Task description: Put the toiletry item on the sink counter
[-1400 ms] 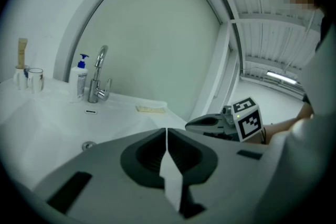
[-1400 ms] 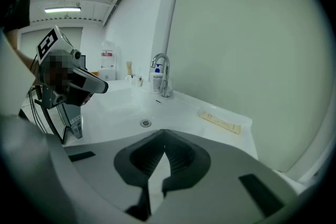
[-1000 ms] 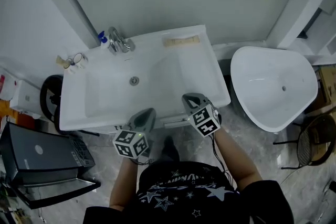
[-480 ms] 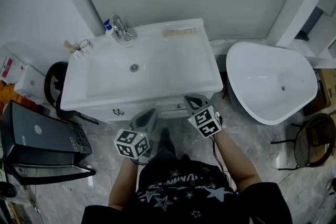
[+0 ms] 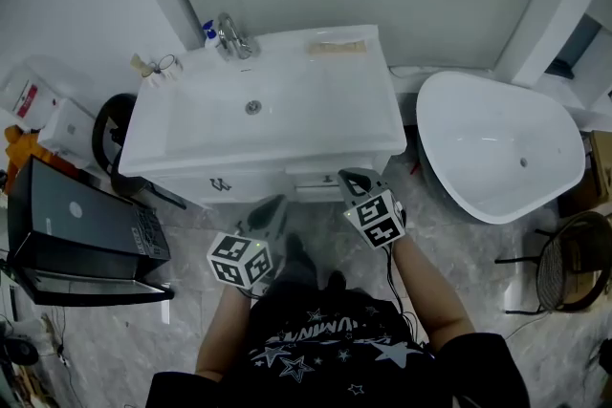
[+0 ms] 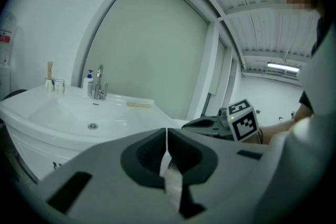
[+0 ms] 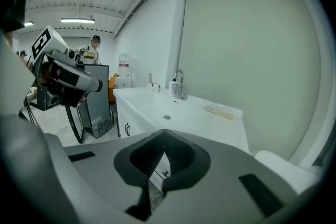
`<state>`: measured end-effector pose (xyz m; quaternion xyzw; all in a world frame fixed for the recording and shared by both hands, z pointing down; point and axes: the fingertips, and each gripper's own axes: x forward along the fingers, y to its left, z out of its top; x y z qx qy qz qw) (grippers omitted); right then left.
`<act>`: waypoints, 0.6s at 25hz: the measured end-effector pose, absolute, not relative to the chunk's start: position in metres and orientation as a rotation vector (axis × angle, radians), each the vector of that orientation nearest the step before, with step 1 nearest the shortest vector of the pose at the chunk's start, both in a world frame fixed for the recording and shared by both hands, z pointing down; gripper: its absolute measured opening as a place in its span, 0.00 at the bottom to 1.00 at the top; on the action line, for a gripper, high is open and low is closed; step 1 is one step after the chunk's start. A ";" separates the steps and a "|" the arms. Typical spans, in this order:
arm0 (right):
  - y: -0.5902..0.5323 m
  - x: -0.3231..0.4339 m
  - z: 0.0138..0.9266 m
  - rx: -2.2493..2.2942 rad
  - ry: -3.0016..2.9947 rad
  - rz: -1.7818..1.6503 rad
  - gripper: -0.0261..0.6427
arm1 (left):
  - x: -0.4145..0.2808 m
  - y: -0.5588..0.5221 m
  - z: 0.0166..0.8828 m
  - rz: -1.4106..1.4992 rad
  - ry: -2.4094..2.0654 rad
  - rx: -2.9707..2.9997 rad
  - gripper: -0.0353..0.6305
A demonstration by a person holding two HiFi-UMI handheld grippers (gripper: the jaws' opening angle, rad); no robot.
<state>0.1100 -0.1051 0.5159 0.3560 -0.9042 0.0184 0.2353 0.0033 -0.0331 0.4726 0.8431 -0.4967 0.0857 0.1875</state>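
White sink counter (image 5: pixel 371 100) has the tan toiletry item (image 5: pixel 337 46) lying at its back right corner, by the wall. Left gripper (image 5: pixel 272 208) and right gripper (image 5: pixel 350 179) hang in front of the vanity, jaws fully closed on nothing.

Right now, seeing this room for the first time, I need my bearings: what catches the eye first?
A big white sink fills the middle, with a faucet at its back edge and a white tub to its right. In front of the sink, the left gripper and right gripper are held side by side, jaws shut.
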 end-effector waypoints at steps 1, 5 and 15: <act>-0.104 0.111 0.515 0.982 -2.490 0.067 0.06 | 0.003 -0.032 0.471 0.246 -1.408 2.372 0.08; -0.097 0.112 0.514 0.985 -2.516 0.121 0.06 | 0.003 -0.031 0.467 0.251 -1.425 2.371 0.08; -0.092 0.110 0.521 1.006 -2.511 0.180 0.06 | 0.011 -0.022 0.470 0.259 -1.378 2.405 0.08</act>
